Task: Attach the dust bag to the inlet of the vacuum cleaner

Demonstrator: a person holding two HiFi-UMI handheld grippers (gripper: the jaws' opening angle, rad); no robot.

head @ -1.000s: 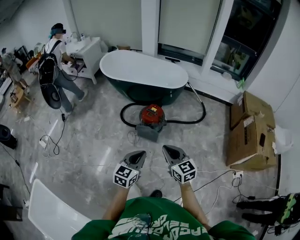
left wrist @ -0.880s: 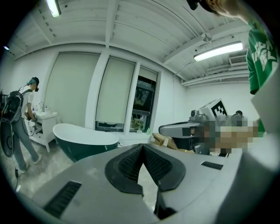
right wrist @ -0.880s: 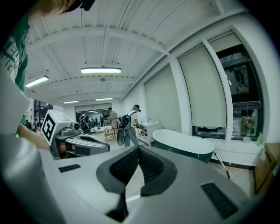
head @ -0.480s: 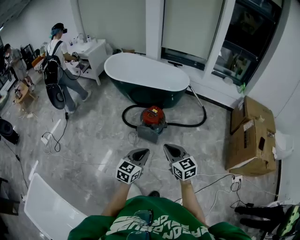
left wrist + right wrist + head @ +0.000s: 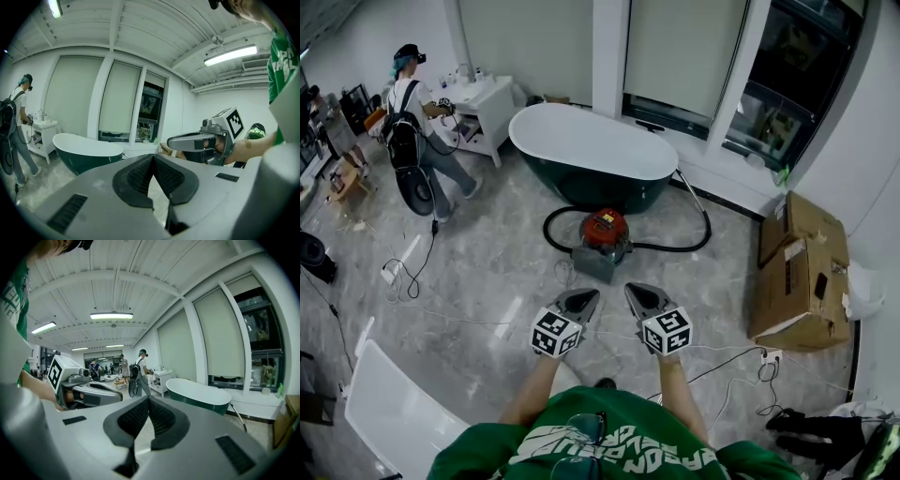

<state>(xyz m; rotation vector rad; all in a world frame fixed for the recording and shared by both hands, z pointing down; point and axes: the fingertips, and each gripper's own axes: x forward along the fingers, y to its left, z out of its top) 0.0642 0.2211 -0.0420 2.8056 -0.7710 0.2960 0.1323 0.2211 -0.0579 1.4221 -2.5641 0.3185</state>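
The red vacuum cleaner (image 5: 605,230) stands on the marble floor in front of the bathtub, ringed by its black hose (image 5: 675,242). A grey bag-like piece (image 5: 594,266) lies against its near side; I cannot tell whether it is joined to the inlet. In the head view both grippers are side by side, a stretch short of the vacuum. My left gripper (image 5: 583,298) (image 5: 153,157) is shut with nothing in it. My right gripper (image 5: 636,292) (image 5: 148,400) is shut and empty too. Each one shows in the other's view, the right gripper (image 5: 187,140) and the left gripper (image 5: 101,394).
A dark green bathtub (image 5: 591,150) stands behind the vacuum. Cardboard boxes (image 5: 797,272) sit at the right wall. Cables (image 5: 412,272) run over the floor. A white chair (image 5: 394,422) is near my left. A person with a backpack (image 5: 412,122) stands by a white cabinet (image 5: 483,103).
Both grippers have edged forward toward the vacuum cleaner, still shut. The person at the back left has shifted a little further away.
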